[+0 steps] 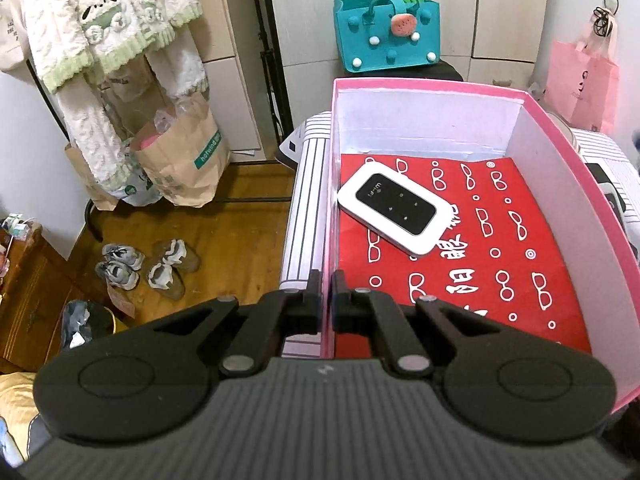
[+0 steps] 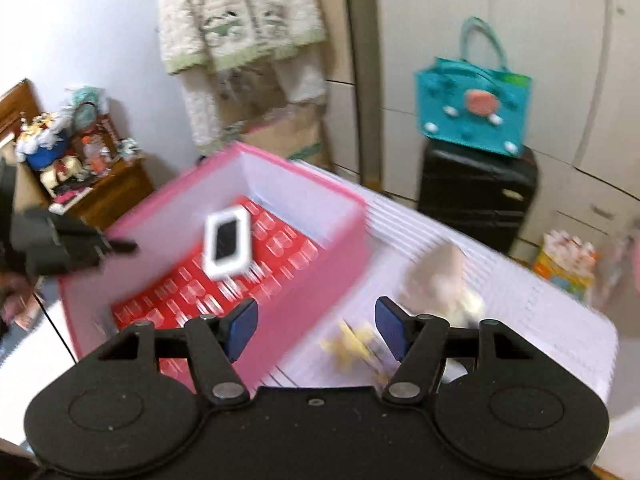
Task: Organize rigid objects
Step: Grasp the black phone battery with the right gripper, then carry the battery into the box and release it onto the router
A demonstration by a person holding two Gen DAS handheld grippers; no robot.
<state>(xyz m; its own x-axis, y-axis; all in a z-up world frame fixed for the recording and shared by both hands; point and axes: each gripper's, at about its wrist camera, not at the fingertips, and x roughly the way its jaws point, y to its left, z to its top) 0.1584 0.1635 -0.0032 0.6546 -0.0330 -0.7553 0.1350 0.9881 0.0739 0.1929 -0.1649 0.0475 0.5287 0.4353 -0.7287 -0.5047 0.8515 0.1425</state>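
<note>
- Left gripper [image 1: 326,288] closed on the near left wall of the pink box [image 1: 432,87], one finger outside the wall, one inside, the thin pink edge pinched between them.
- Same left gripper [image 2: 120,245] seen in the right wrist view at the left rim of the pink box [image 2: 340,256], dark and partly cut off by the picture's edge.
- Pink box open-topped, white inside, standing on a white striped surface [image 1: 306,208]; floor of the box covered by a red sheet [image 1: 520,280] printed with white spectacles and characters.
- White pocket Wi-Fi device [image 1: 393,209] with a black face lying flat on the red sheet, toward the far left part of the box, turned at an angle, clear of the walls.
- Right gripper [image 2: 316,330] with blue-padded fingers [image 2: 244,330] standing apart, nothing between them, hovering over the box's near right corner and the striped surface [image 2: 560,320].
- Right wrist view smeared by motion; Wi-Fi device [image 2: 228,242] still recognisable inside the box.
- Blurred pale object [image 2: 436,276] and small yellow object [image 2: 356,342] on the striped surface right of the box; kind not discernible.
- Teal felt bag [image 1: 386,36] beyond the box, against the far cabinets.
</note>
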